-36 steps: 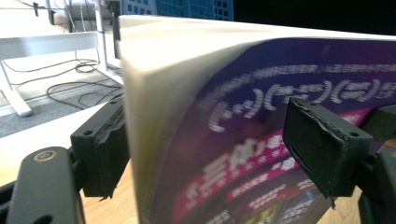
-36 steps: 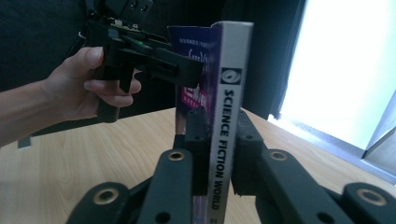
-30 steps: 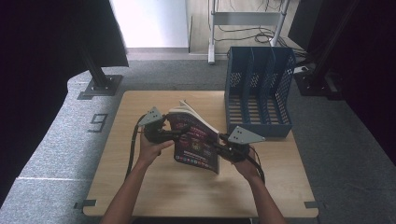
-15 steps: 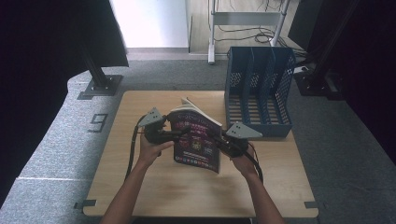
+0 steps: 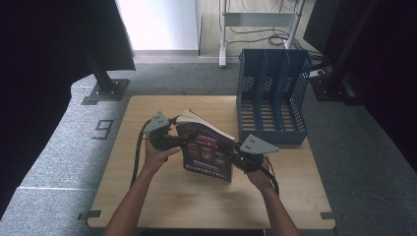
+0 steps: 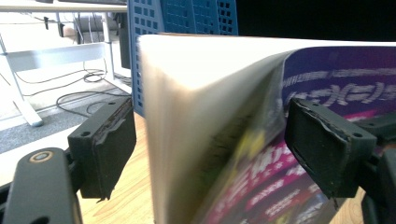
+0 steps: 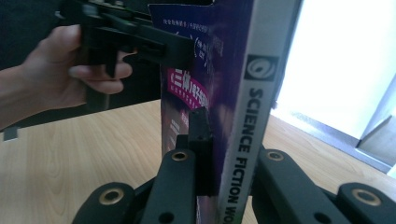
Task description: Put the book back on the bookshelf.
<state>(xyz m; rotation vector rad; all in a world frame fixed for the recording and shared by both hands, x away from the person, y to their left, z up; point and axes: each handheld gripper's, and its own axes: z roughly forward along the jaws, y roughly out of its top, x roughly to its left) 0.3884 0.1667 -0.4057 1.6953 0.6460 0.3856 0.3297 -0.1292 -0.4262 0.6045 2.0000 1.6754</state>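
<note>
A thick paperback book (image 5: pixel 206 152) with a purple cover stands on edge over the wooden table (image 5: pixel 196 206), between both grippers. My right gripper (image 5: pixel 230 151) is shut on its spine end; in the right gripper view the jaws clamp the book (image 7: pixel 233 93) at the "SCIENCE FICTION" spine, right gripper (image 7: pixel 219 154). Those jaws have just been closing with the book between them. My left gripper (image 5: pixel 179 140) straddles the page edge. In the left gripper view the book (image 6: pixel 196 116) sits between the wide jaws of the left gripper (image 6: pixel 210 140), and the left pad (image 6: pixel 102 149) stands clear of the pages.
A blue mesh file rack (image 5: pixel 273 98) with upright dividers stands at the table's back right, just behind the book; it rises behind the pages as the blue rack (image 6: pixel 187 14). Grey carpet surrounds the table, and dark stands sit at the left and right.
Both hands stay nearly where they were. The book's cover has turned slightly more toward me between the grippers.
</note>
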